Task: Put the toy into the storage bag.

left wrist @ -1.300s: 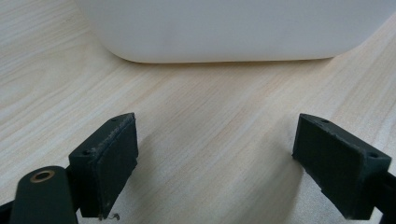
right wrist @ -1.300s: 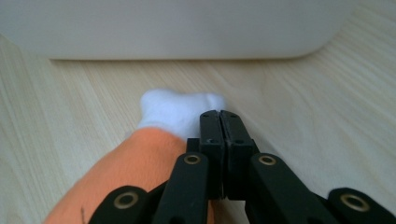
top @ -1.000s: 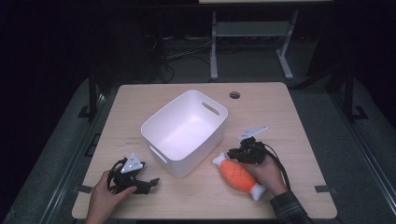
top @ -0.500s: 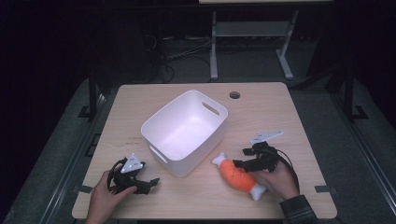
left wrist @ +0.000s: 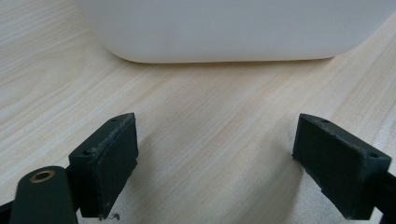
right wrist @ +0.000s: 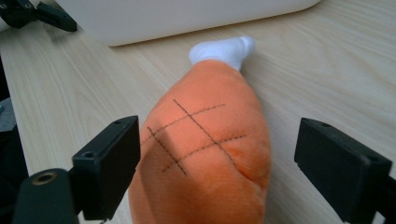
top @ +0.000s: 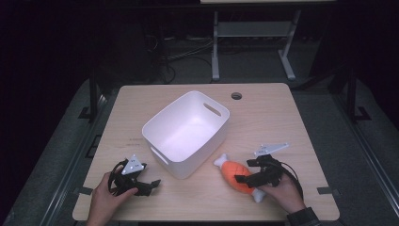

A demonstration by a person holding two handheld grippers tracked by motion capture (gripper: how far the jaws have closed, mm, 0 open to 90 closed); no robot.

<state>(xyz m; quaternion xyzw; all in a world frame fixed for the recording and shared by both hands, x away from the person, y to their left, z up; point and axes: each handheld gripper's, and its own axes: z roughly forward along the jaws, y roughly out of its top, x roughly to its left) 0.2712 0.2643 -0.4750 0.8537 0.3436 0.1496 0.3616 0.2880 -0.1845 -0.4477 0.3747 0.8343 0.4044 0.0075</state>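
Note:
An orange plush drumstick [top: 236, 175] with white ends lies on the wooden table [top: 263, 117], just right of a white bin [top: 186, 132]. My right gripper [top: 245, 179] is open and reaches over the toy from the right; in the right gripper view the plush [right wrist: 210, 149] sits between the spread jaws, not pinched. My left gripper [top: 149, 185] rests low on the table at the front left, open and holding nothing. Ahead of the left gripper [left wrist: 224, 177] stands the white bin wall [left wrist: 233, 28].
A round cable hole [top: 236, 96] is in the table's far right area. Dark floor, cables and a metal stand leg [top: 215, 47] lie beyond the far edge. The left gripper [right wrist: 37, 14] appears far off in the right gripper view.
My right gripper has swung down and to the front, from beside the toy's right side to straddling its body. The left gripper has hardly moved.

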